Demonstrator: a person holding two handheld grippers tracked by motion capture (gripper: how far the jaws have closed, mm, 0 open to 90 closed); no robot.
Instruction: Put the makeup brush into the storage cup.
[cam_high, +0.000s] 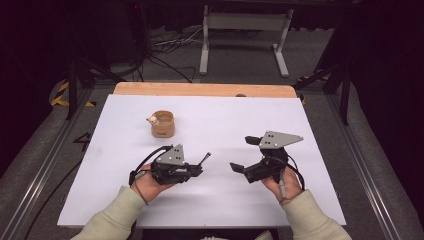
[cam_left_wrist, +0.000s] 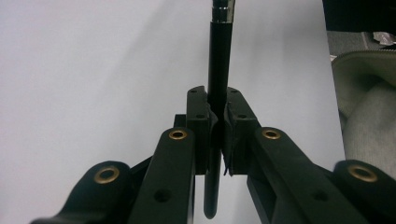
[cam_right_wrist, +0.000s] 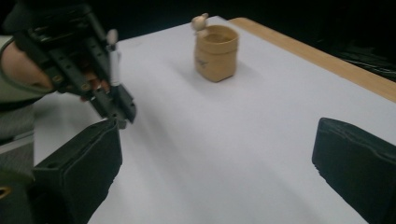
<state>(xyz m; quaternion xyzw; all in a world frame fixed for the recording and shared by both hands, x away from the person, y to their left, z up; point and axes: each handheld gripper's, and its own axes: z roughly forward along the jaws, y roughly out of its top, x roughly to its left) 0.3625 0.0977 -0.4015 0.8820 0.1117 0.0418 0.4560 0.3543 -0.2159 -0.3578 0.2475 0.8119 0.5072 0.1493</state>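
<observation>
No text, label, brand, number or sign can be read anywhere here. The small tan wooden cup (cam_right_wrist: 216, 52) on the white tabletop carries a faint dark mark low on its side in the right gripper view, too small and blurred to make out as letters or a picture. The slim black pen with a silver metal band (cam_left_wrist: 217, 60) shows a plain barrel with no print in the left gripper view. The yellow and black striped tape (cam_high: 61, 95) on the floor is a pattern only, without words.
</observation>
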